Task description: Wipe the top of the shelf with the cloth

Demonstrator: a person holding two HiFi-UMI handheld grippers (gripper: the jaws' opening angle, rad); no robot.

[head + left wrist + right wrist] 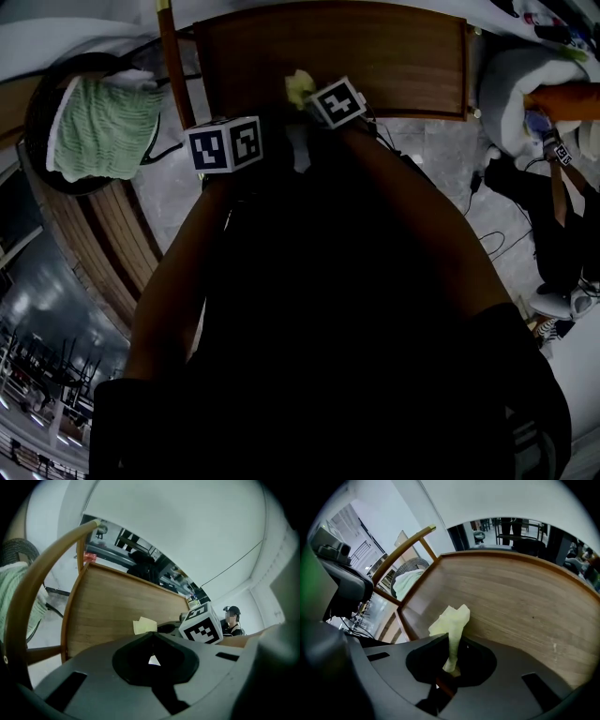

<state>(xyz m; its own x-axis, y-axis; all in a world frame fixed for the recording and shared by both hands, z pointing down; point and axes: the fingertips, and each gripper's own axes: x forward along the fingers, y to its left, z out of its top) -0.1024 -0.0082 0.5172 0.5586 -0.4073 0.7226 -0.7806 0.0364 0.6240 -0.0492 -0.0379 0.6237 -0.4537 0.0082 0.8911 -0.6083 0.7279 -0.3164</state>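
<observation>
now both arms (pixel 173 281) stretch forward, right gripper (pixel 451 654) pinching cloth (pixel 452 619) over shelf (pixel 515 597).

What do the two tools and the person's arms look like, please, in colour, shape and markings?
Both the left tool and the right tool have a smooth grey shell with rectangular slots and a black hollow around the jaws. Each carries a white cube with black square markers: left cube, right cube. The person wears dark short sleeves; no cables show on the tools.
</observation>
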